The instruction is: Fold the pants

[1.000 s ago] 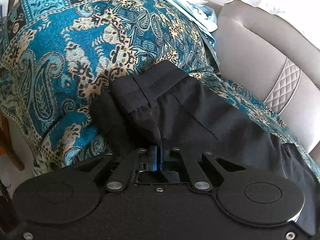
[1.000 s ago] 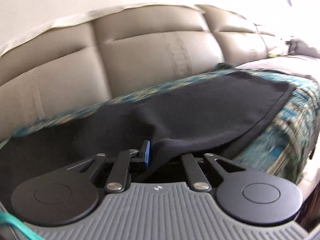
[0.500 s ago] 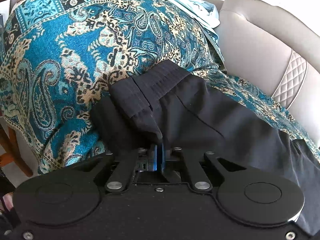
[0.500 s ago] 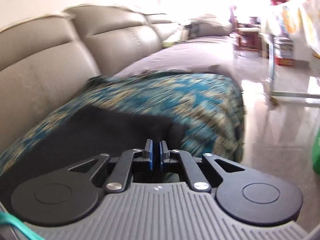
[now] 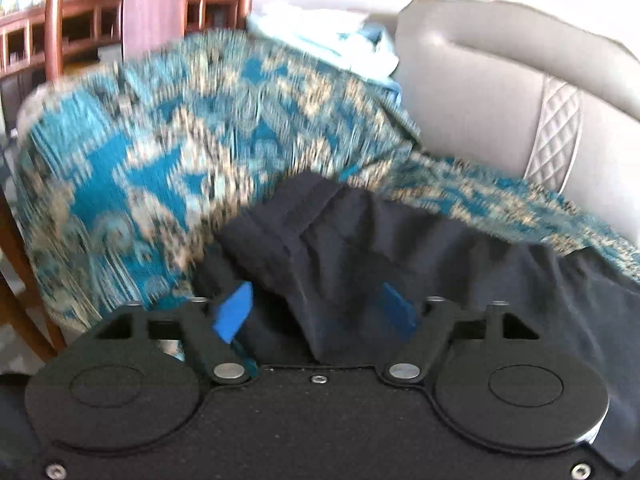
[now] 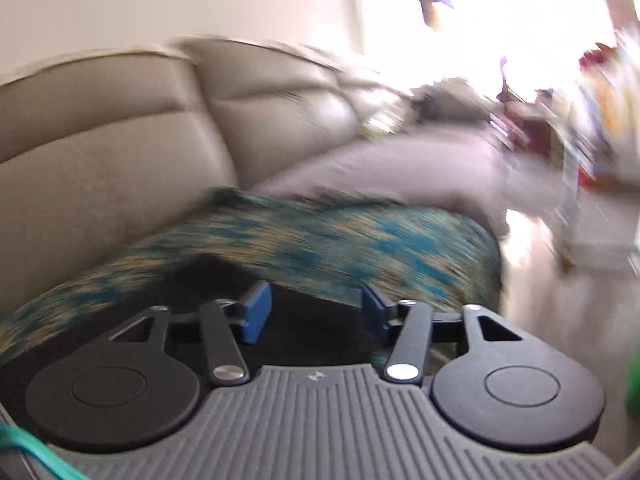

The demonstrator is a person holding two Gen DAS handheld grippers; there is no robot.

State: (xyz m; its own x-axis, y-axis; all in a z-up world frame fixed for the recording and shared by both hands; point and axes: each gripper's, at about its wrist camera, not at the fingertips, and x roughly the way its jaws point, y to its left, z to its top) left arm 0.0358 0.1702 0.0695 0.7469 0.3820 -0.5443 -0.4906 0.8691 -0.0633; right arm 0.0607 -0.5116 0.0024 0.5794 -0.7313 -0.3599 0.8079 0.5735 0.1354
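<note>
A beige leather sofa (image 5: 488, 112) carries a teal paisley throw (image 5: 168, 152), spread over its seat and draped down the front edge; a pale blue cloth (image 5: 320, 44) lies bunched at the throw's far end, against the sofa back; behind it stands dark red-brown wooden furniture (image 5: 152, 8); in the right wrist view the sofa runs on toward a bright window, a grey cushion (image 6: 400, 168) lies beyond the throw, and pale floor (image 6: 560, 320) shows to the right, all blurred.

The black pants (image 5: 400, 248) lie on the throw, the waistband end folded over in a thick bundle, the rest running off to the right.

The left gripper (image 5: 316, 312) has its jaws wide apart and opening; a fold of the pants hangs down between the blue pads (image 5: 234, 312), and neither pad presses on it.

The right gripper (image 6: 316, 314) likewise has its jaws wide apart and opening; dark pants fabric lies under and between them at the throw's near edge, ungripped; a teal cord (image 6: 28, 452) crosses the lower left corner.
</note>
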